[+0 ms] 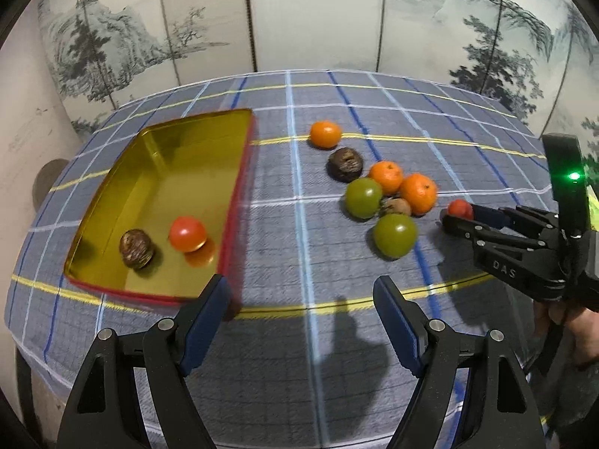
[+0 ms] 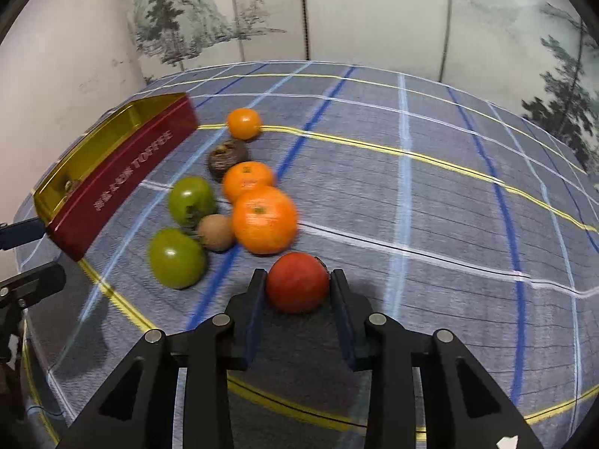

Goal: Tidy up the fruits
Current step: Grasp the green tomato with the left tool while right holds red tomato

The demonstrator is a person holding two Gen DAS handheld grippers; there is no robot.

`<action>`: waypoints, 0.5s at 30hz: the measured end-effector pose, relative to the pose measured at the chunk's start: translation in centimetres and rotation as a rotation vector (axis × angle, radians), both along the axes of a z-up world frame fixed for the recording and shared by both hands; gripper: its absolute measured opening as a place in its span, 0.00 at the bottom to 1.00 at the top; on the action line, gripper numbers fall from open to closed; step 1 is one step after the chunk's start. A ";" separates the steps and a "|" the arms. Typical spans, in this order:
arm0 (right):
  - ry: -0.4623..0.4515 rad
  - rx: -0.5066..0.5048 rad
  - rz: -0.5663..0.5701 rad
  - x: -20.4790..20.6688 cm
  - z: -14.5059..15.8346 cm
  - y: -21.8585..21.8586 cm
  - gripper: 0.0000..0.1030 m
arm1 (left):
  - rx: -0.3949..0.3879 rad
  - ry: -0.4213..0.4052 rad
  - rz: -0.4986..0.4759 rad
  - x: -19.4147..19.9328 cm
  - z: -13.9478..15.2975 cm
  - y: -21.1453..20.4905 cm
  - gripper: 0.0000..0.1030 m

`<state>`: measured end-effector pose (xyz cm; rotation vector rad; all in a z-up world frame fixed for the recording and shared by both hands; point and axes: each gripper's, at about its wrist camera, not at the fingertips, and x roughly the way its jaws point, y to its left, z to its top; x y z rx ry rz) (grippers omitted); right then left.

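Closest to us, our left gripper (image 1: pixel 301 295) hangs wide open over the checked cloth (image 1: pixel 318 336), nothing in it. Left sits the gold tin (image 1: pixel 157 172); far right, our right gripper (image 2: pixel 295 284) pinches a red tomato (image 2: pixel 297 280), still on the cloth.
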<state>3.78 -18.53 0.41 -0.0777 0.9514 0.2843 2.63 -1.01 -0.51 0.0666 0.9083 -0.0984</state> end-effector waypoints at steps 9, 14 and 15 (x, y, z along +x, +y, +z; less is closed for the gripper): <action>-0.028 -0.047 -0.113 1.7 -0.1 -4.5 0.30 | -0.016 0.003 -0.012 1.4 -0.2 -2.0 0.77; -0.034 -0.086 -0.129 2.3 -0.1 -6.0 0.30 | -0.040 0.024 -0.008 2.1 -0.8 -2.7 0.77; -0.036 -0.097 -0.130 2.4 -0.2 -6.3 0.30 | -0.044 0.032 -0.009 2.3 -1.0 -2.9 0.77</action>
